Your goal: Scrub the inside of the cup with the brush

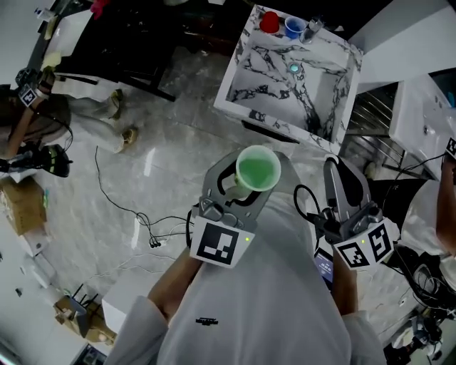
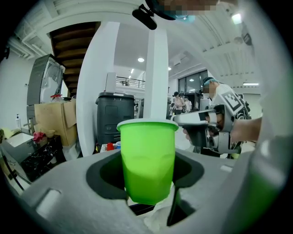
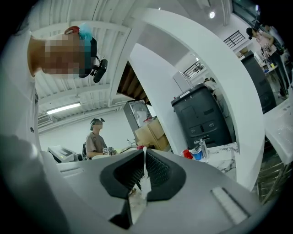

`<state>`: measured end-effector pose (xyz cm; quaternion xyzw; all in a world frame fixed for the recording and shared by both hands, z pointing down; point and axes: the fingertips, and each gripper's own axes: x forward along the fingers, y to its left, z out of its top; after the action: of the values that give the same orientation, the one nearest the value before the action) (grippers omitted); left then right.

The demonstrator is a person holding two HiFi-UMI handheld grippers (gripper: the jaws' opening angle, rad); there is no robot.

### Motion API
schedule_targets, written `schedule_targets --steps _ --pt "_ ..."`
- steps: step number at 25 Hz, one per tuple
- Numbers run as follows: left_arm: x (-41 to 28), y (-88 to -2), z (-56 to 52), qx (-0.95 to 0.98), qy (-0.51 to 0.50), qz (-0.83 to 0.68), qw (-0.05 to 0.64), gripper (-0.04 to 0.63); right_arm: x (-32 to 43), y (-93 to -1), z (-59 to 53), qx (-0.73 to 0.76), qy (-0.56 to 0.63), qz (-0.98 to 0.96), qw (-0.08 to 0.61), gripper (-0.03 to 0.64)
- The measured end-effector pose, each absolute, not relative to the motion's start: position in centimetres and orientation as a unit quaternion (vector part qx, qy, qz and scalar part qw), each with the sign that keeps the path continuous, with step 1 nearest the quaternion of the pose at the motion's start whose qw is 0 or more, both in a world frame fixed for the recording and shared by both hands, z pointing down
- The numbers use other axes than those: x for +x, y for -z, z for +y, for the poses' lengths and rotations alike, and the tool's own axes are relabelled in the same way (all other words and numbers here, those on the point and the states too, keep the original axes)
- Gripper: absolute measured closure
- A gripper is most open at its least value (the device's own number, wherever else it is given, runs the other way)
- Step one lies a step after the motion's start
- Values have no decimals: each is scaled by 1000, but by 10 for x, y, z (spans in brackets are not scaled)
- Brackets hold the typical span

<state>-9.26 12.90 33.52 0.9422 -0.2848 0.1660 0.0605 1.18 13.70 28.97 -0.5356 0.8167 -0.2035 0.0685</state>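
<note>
A bright green cup [image 1: 257, 170] stands upright between the jaws of my left gripper [image 1: 246, 187], which is shut on its lower wall. Its open mouth faces up at the head camera and the inside looks bare. In the left gripper view the cup [image 2: 147, 155] fills the middle. To the right, my right gripper [image 1: 333, 175] points away from me, shut on a thin white strip that looks like the brush handle [image 3: 144, 160]. The bristles are hidden. The two grippers are held apart, side by side.
A marble-patterned sink table [image 1: 265, 89] stands ahead, with a red cup [image 1: 269, 21] and a blue cup [image 1: 293, 27] at its far edge. Cables [image 1: 135, 214] trail over the floor at left. A person [image 1: 28, 121] sits far left, by a cardboard box [image 1: 21, 207].
</note>
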Motion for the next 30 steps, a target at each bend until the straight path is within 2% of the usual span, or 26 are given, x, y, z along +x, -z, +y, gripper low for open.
schedule_targets --steps 8,14,17,30 --pt "-45 -318 65 943 -176 -277 60 336 43 -275 72 -521 215 822 86 597" --pt "-29 -316 15 937 -179 -300 31 336 56 -242 16 -498 177 843 101 597" --pt "-21 -326 -6 930 -190 -314 23 336 72 -220 0 -484 164 849 130 597" --pt "11 -334 -38 930 -216 -297 -17 336 70 -199 -35 -393 162 893 151 597"
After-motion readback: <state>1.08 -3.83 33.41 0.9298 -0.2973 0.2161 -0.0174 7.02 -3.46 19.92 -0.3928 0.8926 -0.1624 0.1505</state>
